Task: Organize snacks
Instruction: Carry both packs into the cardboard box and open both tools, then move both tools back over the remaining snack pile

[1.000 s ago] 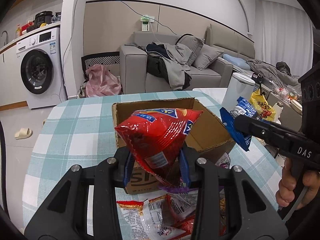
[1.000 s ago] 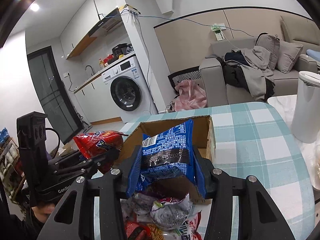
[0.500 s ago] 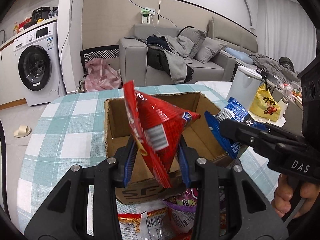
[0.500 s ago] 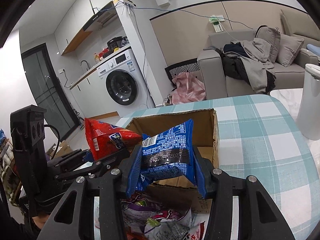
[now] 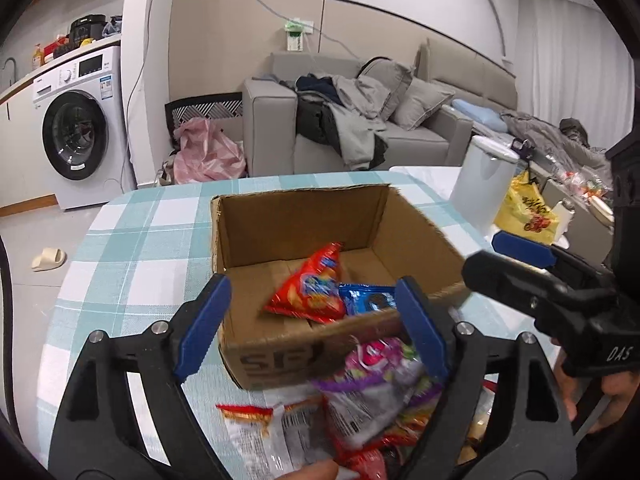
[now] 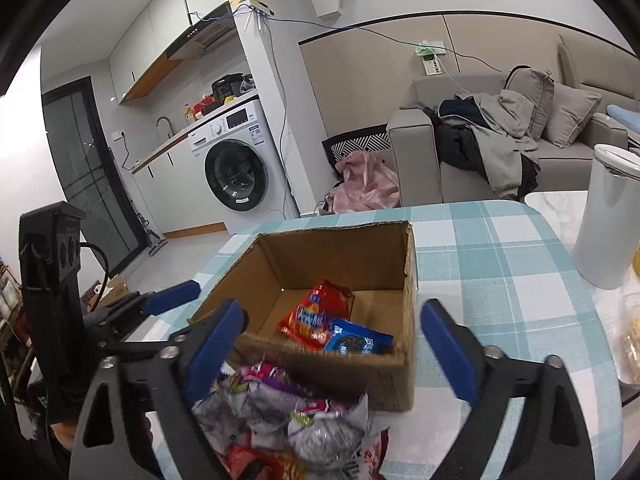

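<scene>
the checked table [image 5: 132, 240] was the biggest thing, under both grippers. just ahead of them sat the cardboard box [image 5: 304, 216]. inside it lay a red chip bag [image 5: 310, 288] touching a blue cookie pack [image 5: 366, 298]. below and near the fingers was the snack pile [image 6: 288, 408] (purple, silver and red bags). the left gripper [image 5: 310, 322] was spread wide and held nothing. so was the right gripper [image 6: 332, 348]. the bags looked light, soft, puffy and slippery, so pinching a flat sealed edge seemed best.

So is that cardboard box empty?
No. The cardboard box holds a red snack bag and a blue packet, lying on its floor.
</scene>
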